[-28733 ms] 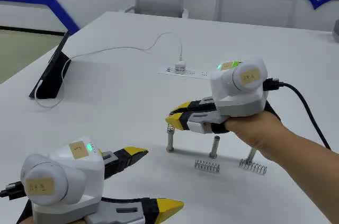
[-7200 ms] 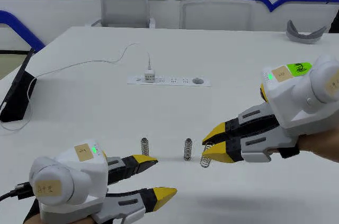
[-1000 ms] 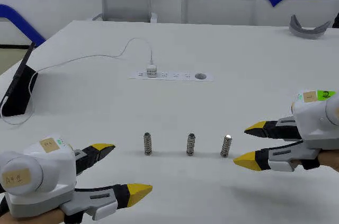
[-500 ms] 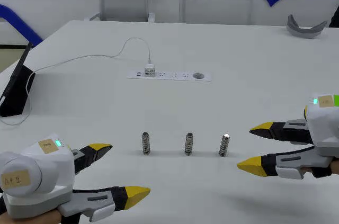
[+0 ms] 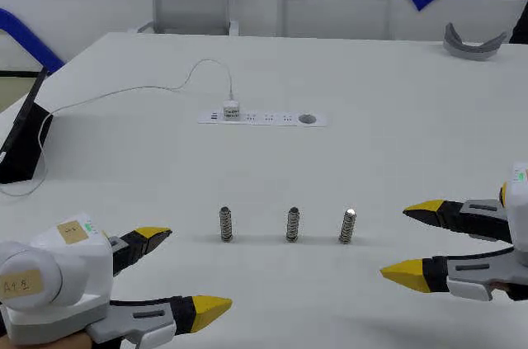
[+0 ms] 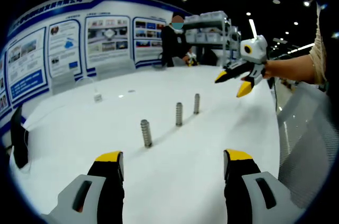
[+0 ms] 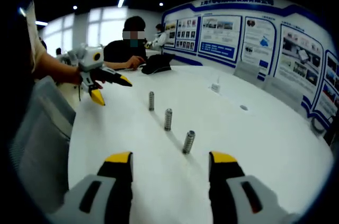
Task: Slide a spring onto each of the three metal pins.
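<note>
Three metal pins stand in a row on the white table, each with a spring around it: the left one (image 5: 226,224), the middle one (image 5: 292,224) and the right one (image 5: 347,226). From the left gripper view the same pins (image 6: 145,133) (image 6: 179,114) (image 6: 196,104) recede in a line. In the right gripper view they are (image 7: 188,142) (image 7: 168,119) (image 7: 151,101). My left gripper (image 5: 177,271) is open at the lower left, well short of the pins. My right gripper (image 5: 417,241) is open at the right, apart from the right pin, nothing between its fingers.
A white power strip (image 5: 262,118) with a plugged-in charger and cable lies further back. A dark tablet (image 5: 22,144) leans at the left table edge. A grey headset (image 5: 472,44) sits at the far right. Chairs stand behind the table, and people sit beyond it (image 7: 127,46).
My right gripper has drawn back to the right and lower, away from the right pin. My left gripper has dropped slightly. The pins and springs have stayed put.
</note>
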`<state>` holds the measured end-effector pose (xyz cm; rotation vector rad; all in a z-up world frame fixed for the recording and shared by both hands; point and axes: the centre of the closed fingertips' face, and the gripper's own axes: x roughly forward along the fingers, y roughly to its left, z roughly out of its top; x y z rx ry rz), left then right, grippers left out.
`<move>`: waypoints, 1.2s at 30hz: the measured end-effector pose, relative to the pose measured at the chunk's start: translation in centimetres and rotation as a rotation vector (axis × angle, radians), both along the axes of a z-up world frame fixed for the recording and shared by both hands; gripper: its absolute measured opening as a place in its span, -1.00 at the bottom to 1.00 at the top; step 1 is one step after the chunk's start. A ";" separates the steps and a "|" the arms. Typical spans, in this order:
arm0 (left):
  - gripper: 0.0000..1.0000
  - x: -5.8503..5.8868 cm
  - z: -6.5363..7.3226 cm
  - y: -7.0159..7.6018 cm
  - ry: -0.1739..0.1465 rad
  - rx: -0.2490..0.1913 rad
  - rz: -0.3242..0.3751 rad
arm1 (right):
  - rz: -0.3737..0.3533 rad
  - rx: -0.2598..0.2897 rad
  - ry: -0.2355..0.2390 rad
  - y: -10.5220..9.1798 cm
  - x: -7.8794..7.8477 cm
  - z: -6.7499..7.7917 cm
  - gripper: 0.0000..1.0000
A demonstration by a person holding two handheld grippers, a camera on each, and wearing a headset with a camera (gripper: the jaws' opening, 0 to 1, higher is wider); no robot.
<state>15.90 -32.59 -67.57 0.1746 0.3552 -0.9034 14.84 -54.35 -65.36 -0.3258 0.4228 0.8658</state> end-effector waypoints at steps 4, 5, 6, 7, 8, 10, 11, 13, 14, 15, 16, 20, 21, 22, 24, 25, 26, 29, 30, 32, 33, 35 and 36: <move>0.57 0.0 -0.1 0.1 0.003 0.000 0.003 | -0.006 0.008 -0.006 -0.1 -0.2 0.1 0.22; 0.57 -0.1 -0.1 0.1 0.003 0.001 0.003 | -0.008 0.010 -0.007 -0.1 -0.2 0.1 0.22; 0.57 -0.1 -0.1 0.1 0.004 0.001 0.004 | -0.010 0.013 -0.008 -0.1 -0.2 0.2 0.23; 0.57 -0.1 -0.2 0.1 0.005 0.000 0.005 | -0.012 0.015 -0.010 -0.1 -0.3 0.2 0.23; 0.57 -0.1 -0.2 0.1 0.005 -0.001 0.006 | -0.015 0.018 -0.012 -0.1 -0.3 0.3 0.24; 0.57 -0.1 -0.2 0.1 0.006 -0.002 0.007 | -0.019 0.023 -0.014 -0.2 -0.4 0.4 0.24; 0.57 -0.1 -0.2 0.1 0.006 -0.002 0.008 | -0.021 0.025 -0.015 -0.2 -0.4 0.4 0.25; 0.57 -0.2 -0.2 0.1 0.007 -0.002 0.007 | -0.024 0.026 -0.015 -0.2 -0.4 0.3 0.25; 0.57 -0.2 -0.2 0.1 0.007 -0.002 0.007 | -0.025 0.026 -0.014 -0.3 -0.5 0.4 0.26; 0.57 -0.2 -0.3 0.1 0.007 -0.001 0.007 | -0.026 0.028 -0.015 -0.3 -0.5 0.4 0.26; 0.57 -0.2 -0.3 0.1 0.008 -0.001 0.007 | -0.029 0.030 -0.016 -0.3 -0.5 0.4 0.26; 0.57 -0.2 -0.3 0.1 0.008 -0.001 0.007 | -0.032 0.033 -0.019 -0.3 -0.5 0.5 0.27; 0.57 -0.2 -0.3 0.1 0.008 -0.001 0.006 | -0.033 0.033 -0.019 -0.2 -0.5 0.5 0.27; 0.57 -0.2 -0.3 0.1 0.008 -0.001 0.007 | -0.033 0.035 -0.018 -0.2 -0.5 0.5 0.27; 0.57 -0.2 -0.3 0.1 0.008 -0.002 0.007 | -0.034 0.037 -0.021 -0.2 -0.5 0.5 0.27; 0.57 -0.2 -0.3 0.1 0.008 -0.002 0.008 | -0.035 0.038 -0.021 -0.2 -0.4 0.5 0.27; 0.57 -0.2 -0.3 0.1 0.007 -0.002 0.008 | -0.036 0.040 -0.019 -0.2 -0.4 0.5 0.27; 0.57 -0.2 -0.4 0.1 0.008 -0.002 0.009 | -0.038 0.043 -0.021 -0.2 -0.3 0.4 0.28; 0.57 -0.2 -0.4 0.1 0.008 -0.002 0.010 | -0.038 0.043 -0.021 -0.2 -0.3 0.4 0.28; 0.57 -0.2 -0.4 0.2 0.008 -0.002 0.011 | -0.039 0.044 -0.021 -0.1 -0.3 0.4 0.28; 0.57 -0.2 -0.4 0.2 0.008 -0.002 0.011 | -0.039 0.046 -0.020 -0.1 -0.3 0.4 0.28; 0.57 -0.2 -0.4 0.2 0.008 -0.001 0.011 | -0.040 0.045 -0.020 -0.2 -0.3 0.4 0.29; 0.57 -0.2 -0.4 0.2 0.009 -0.002 0.011 | -0.041 0.047 -0.021 -0.2 -0.3 0.4 0.29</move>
